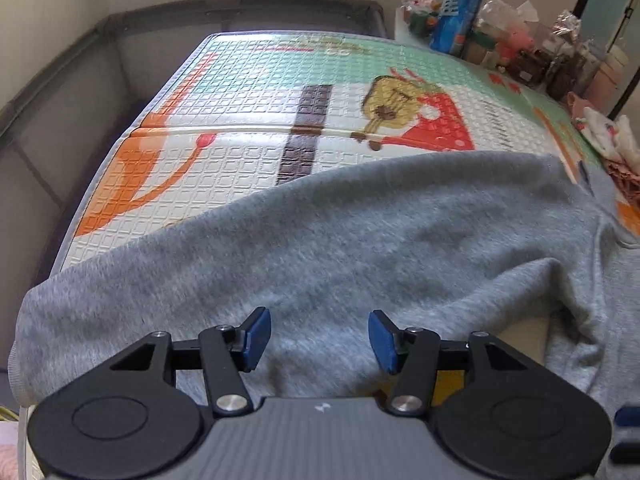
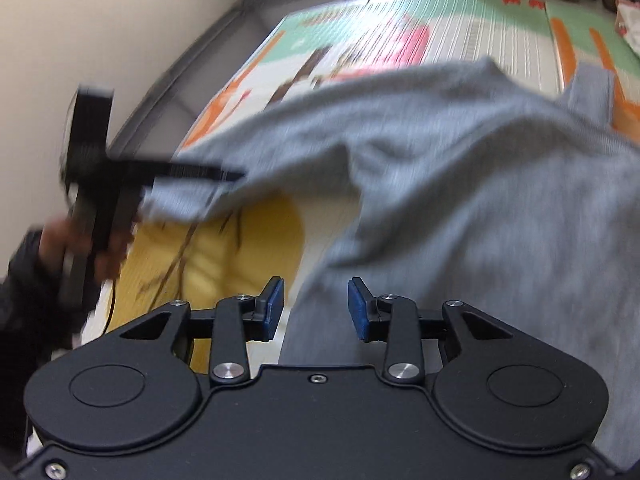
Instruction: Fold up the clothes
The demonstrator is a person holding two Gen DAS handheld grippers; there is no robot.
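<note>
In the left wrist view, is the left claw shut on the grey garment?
No, the left claw stands open, its blue pads apart above the grey garment.

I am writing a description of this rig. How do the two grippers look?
Both the left gripper and right gripper have black linkage arms, silver screws and blue pads. The left's body is ribbed grey, the right's black. The sleeve is dark.

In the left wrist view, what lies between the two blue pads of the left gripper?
Only the grey sweatshirt shows between the fingers of the open left gripper; it lies beneath them, not pinched.
</note>
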